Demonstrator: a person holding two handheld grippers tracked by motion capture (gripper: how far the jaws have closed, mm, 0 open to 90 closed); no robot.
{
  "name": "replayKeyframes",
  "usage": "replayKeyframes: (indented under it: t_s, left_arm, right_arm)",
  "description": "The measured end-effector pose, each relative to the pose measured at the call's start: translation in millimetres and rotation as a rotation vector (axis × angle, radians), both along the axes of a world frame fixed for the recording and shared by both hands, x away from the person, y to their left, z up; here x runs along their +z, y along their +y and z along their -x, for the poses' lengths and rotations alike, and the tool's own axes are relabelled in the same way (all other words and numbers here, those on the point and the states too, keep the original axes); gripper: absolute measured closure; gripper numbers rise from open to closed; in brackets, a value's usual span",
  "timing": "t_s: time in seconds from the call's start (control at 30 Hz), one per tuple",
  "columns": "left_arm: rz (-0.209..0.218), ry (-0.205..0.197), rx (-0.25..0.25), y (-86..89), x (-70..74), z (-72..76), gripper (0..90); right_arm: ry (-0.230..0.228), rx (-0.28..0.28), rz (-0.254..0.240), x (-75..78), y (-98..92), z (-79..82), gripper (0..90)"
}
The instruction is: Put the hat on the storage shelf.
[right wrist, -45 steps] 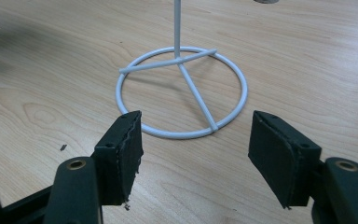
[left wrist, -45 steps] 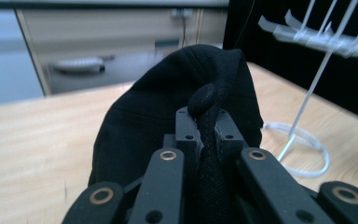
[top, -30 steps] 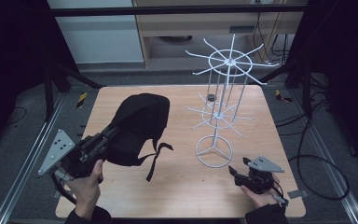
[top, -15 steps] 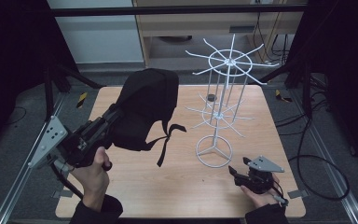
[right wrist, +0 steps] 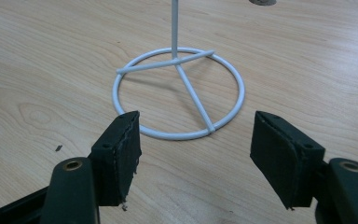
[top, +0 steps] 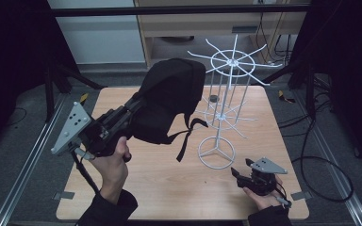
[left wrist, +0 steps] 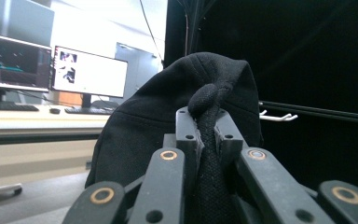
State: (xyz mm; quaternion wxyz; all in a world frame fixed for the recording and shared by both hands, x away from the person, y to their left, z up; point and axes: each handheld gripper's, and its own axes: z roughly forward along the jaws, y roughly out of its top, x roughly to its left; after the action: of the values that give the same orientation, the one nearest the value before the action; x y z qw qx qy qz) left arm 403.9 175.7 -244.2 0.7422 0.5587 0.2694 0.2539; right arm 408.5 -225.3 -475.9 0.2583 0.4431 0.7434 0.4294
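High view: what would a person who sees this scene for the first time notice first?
The black cap, lifted above the left half of the wooden table, catches the eye first; the left gripper is clamped on its fabric and a strap hangs below it. Next comes the white wire rack, upright on its ring base right of centre. The right gripper rests open near the table's front right corner, pointing at that base.

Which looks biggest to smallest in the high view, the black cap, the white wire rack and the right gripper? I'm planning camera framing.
1. White wire rack: tallest and widest, though thin wire.
2. Black cap: close behind, but lifted toward the camera by the left gripper, so unsure.
3. Right gripper: clearly smallest.
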Motion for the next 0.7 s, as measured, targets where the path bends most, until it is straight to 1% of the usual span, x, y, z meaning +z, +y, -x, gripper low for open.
replayKeyframes:
  t_s: [0.13,0.17,0.2,0.27,0.33,0.37,0.4,0.57,0.7]
  left_arm:
    - [-0.024,0.022,-0.021,-8.5,-4.8,-7.5,83.2]
    - [-0.039,0.029,-0.029,-10.4,-6.9,-9.6,83.0]
    - [-0.044,0.034,-0.035,-11.8,-8.9,-11.0,82.5]
    - [-0.058,0.048,-0.04,-13.4,-13.4,-13.2,81.8]
    - [-0.064,0.06,-0.041,-13.7,-17.9,-15.2,81.3]
    - [-0.074,0.075,-0.042,-13.4,-22.4,-17.3,81.2]
    - [-0.078,0.082,-0.044,-13.5,-24.3,-18.1,81.0]
    - [-0.115,0.107,-0.054,-15.9,-36.1,-21.7,80.5]
    - [-0.143,0.124,-0.061,-19.8,-44.0,-24.4,79.6]
  right_arm:
    - [0.003,0.002,-0.001,-0.2,0.4,0.0,33.1]
    - [0.007,0.003,-0.003,0.0,0.7,0.3,33.1]
    - [0.007,0.004,-0.003,0.0,0.8,0.3,33.1]
    - [0.007,0.004,-0.003,0.0,0.9,0.4,33.1]
    - [0.008,0.004,-0.003,-0.1,0.9,0.3,33.0]
    - [0.005,0.005,0.001,-0.5,0.7,0.0,33.0]
    - [0.009,0.005,-0.002,-0.3,1.1,0.3,32.9]
    - [0.008,0.008,0.006,-0.8,1.3,-0.2,32.7]
    - [0.014,0.008,0.001,-0.6,1.7,0.1,32.5]
